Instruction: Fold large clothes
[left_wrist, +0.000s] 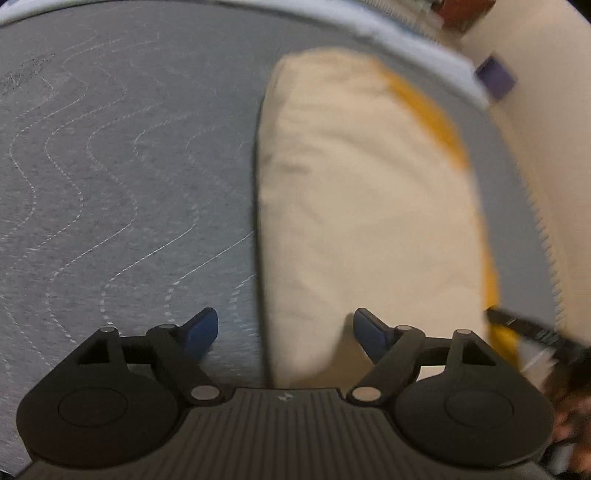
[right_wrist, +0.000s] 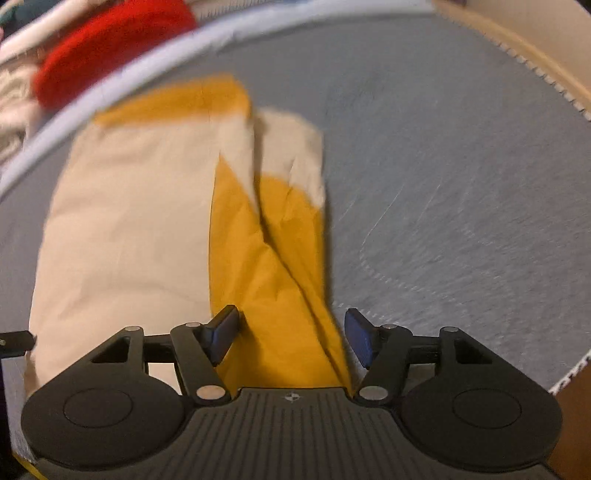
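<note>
A cream and mustard-yellow garment (left_wrist: 362, 192) lies folded into a long strip on the grey quilted mattress (left_wrist: 110, 166). My left gripper (left_wrist: 284, 332) is open and empty, hovering over the garment's near left edge. In the right wrist view the same garment (right_wrist: 129, 229) shows cream on the left and a creased yellow part (right_wrist: 273, 266) running toward me. My right gripper (right_wrist: 291, 338) is open, with the yellow cloth lying between and under its blue fingers (right_wrist: 221, 336). Part of the right gripper (left_wrist: 535, 332) shows at the left view's right edge.
The mattress edge with pale piping (right_wrist: 110, 85) curves across the back. A red cloth (right_wrist: 110, 37) and white laundry (right_wrist: 14, 110) lie beyond it. A wooden frame (right_wrist: 535, 48) borders the far right. A purple object (left_wrist: 495, 77) sits past the mattress edge.
</note>
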